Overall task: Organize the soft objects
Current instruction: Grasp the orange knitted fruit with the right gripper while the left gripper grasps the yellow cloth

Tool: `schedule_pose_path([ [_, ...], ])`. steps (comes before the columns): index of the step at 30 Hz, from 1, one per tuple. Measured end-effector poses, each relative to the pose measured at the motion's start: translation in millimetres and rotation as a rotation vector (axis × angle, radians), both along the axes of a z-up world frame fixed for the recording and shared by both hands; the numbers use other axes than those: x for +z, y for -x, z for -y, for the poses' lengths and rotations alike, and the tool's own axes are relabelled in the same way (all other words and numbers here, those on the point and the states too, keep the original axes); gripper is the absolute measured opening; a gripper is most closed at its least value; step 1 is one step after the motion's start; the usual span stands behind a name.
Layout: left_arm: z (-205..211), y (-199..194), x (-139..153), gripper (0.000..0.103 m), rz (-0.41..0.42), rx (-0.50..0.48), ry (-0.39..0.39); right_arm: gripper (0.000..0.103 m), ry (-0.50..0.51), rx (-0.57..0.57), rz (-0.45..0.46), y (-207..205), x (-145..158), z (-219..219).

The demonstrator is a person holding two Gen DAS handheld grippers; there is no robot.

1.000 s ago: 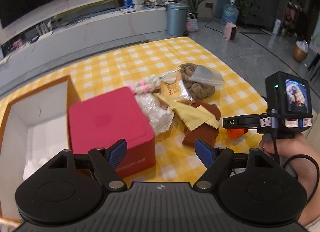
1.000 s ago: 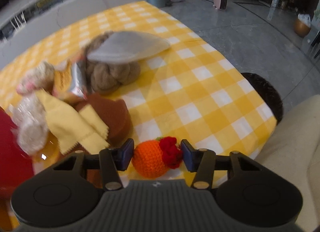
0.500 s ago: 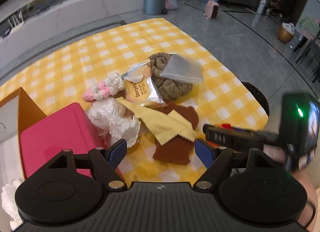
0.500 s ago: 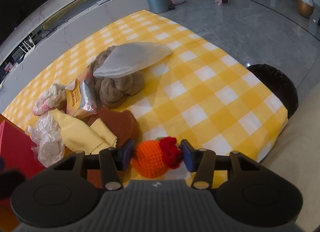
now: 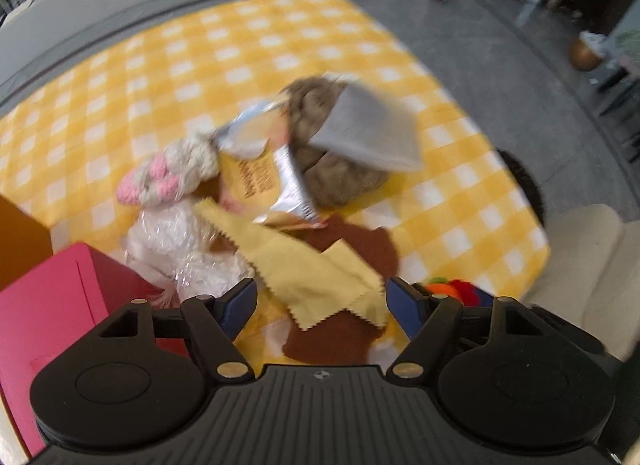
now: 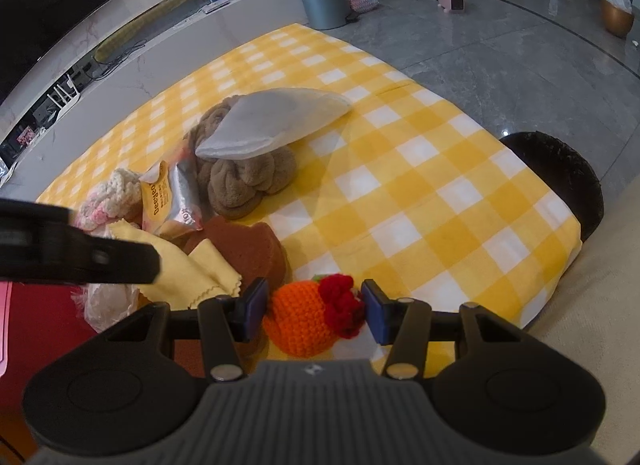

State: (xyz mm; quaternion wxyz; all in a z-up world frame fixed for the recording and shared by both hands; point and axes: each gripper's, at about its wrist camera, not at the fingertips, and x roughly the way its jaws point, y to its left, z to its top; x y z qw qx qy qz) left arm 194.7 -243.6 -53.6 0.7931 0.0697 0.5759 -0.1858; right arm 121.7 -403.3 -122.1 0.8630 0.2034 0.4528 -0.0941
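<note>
With the right hand-held gripper (image 6: 312, 311) clamped on the crocheted orange (image 6: 300, 323) beside the brown cloth (image 5: 352, 249), the left hand-held gripper (image 5: 320, 305), open and empty though just narrowed slightly, hovers over the yellow cloth (image 5: 304, 265) atop that brown cloth, probably next to descend and pinch it.

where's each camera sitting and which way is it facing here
Left wrist: sits on the left gripper, angled steeply down at the yellow cloth and brown felt piece; shows its own wide-open blue-padded fingers.
Right wrist: sits on the right gripper, tilted down across the checked tablecloth; its fingers bracket the orange crochet toy, and the left gripper's blurred black body crosses the left edge.
Shared: both see the yellow cloth, snack packet, brown knot cushion and grey-white pad.
</note>
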Motion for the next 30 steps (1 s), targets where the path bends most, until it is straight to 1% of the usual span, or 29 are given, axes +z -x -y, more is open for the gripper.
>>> schedule_pose_path([
  [2, 3.1, -6.3, -12.5, 0.085, -0.034, 0.012, -0.033, 0.051, -0.010, -0.004, 0.001, 0.0, -0.7, 1.4],
  [6, 6.7, -16.1, -28.4, 0.085, -0.067, 0.038, -0.055, 0.051, -0.012, 0.009, 0.009, 0.8, -0.2, 0.0],
  [9, 6.2, -20.5, -34.1, 0.080, -0.073, 0.070, -0.042, 0.051, -0.023, 0.008, 0.013, 1.6, -0.5, 1.7],
  [10, 5.7, -21.7, -35.7, 0.069, -0.079, 0.079, -0.038, 0.051, -0.027, 0.007, 0.013, 1.8, -0.7, 2.3],
  [11, 5.6, -22.9, -37.4, 0.056, -0.085, 0.088, -0.038, 0.051, -0.030, 0.005, 0.014, 1.9, -0.7, 2.8],
  [12, 5.6, -24.6, -38.9, 0.055, -0.092, 0.092, -0.036, 0.051, -0.034, 0.005, 0.015, 1.9, -0.7, 3.2],
  [13, 4.8, -26.2, -39.6, 0.050, -0.100, 0.088, -0.019, 0.051, -0.036, 0.005, 0.018, 2.3, -0.4, 3.4],
  [14, 4.0, -27.7, -39.2, 0.039, -0.106, 0.091, -0.001, 0.051, -0.036, 0.006, 0.021, 2.6, 0.1, 3.4],
  [15, 2.2, -28.9, -38.7, 0.032, -0.115, 0.096, 0.022, 0.051, -0.034, 0.006, 0.024, 2.9, 0.7, 3.6],
  [16, 0.1, -29.7, -38.3, 0.022, -0.125, 0.107, 0.038, 0.051, -0.034, 0.006, 0.026, 2.9, 1.1, 3.7],
  [17, -0.3, -30.4, -37.8, 0.015, -0.133, 0.116, 0.039, 0.051, -0.033, 0.007, 0.027, 2.9, 1.3, 3.8],
  [19, 1.4, -28.9, -33.6, 0.009, -0.123, 0.101, 0.022, 0.051, -0.033, 0.007, 0.025, 2.7, 0.9, 4.0],
  [23, 6.0, -18.9, -21.7, 0.008, -0.057, 0.042, -0.031, 0.051, -0.033, 0.009, 0.027, 2.6, 1.5, 4.2],
  [25, 9.3, -10.3, -14.3, 0.008, -0.028, -0.012, -0.076, 0.051, -0.033, 0.010, 0.028, 2.8, 1.9, 4.0],
  [26, 10.8, -5.5, -9.9, 0.008, -0.010, -0.040, -0.085, 0.051, -0.034, 0.010, 0.028, 2.9, 1.5, 4.0],
  [28, 9.4, 4.1, 0.7, 0.008, 0.024, -0.068, -0.078, 0.051, -0.034, 0.007, 0.029, 3.1, 1.4, 4.2],
  [30, 5.5, 11.5, 11.3, 0.008, 0.045, -0.070, -0.059, 0.051, -0.034, 0.008, 0.031, 2.7, 1.7, 4.1],
])
